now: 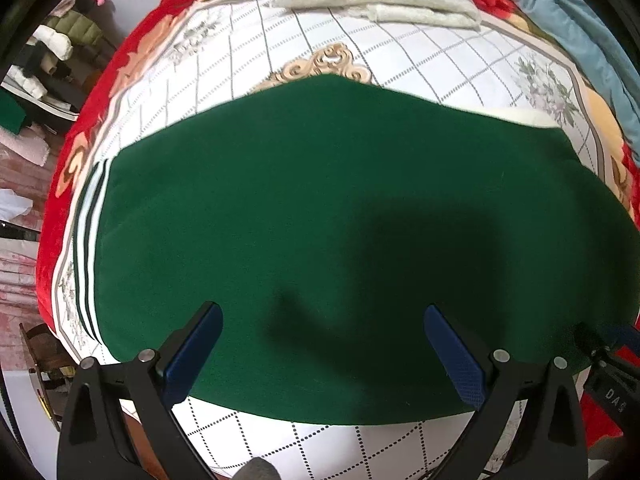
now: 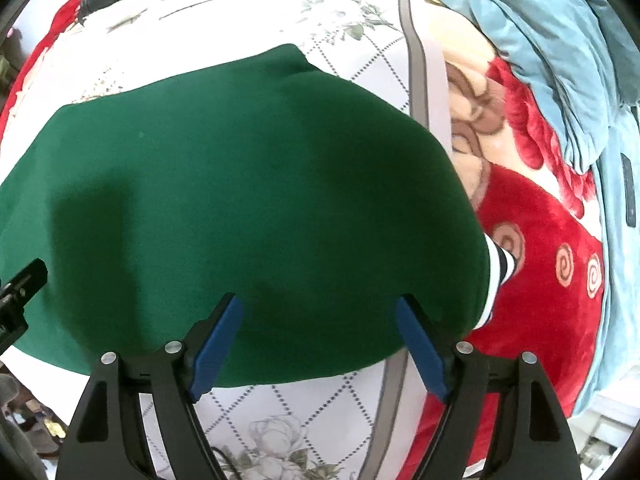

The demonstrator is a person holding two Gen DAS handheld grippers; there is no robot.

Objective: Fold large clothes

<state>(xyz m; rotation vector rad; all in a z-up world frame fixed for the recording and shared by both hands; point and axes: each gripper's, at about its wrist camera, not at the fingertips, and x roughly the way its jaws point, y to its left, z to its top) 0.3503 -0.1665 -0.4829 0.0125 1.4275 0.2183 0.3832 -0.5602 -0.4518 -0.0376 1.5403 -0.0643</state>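
Overhead, two grippers; one green garment [image 1: 320, 208].

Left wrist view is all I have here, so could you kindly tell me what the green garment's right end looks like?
Observer: In the right wrist view, the green garment ends in a black-and-white striped cuff lying on the red floral blanket.
Operator: Thank you. Is the right gripper holding anything?
Observer: No, the right gripper is open, its blue pads spread above the garment's near edge.
Operator: Anything beyond that blanket on the right?
Observer: A dark remote-like object lies on the light blue quilt; what it is I cannot tell.
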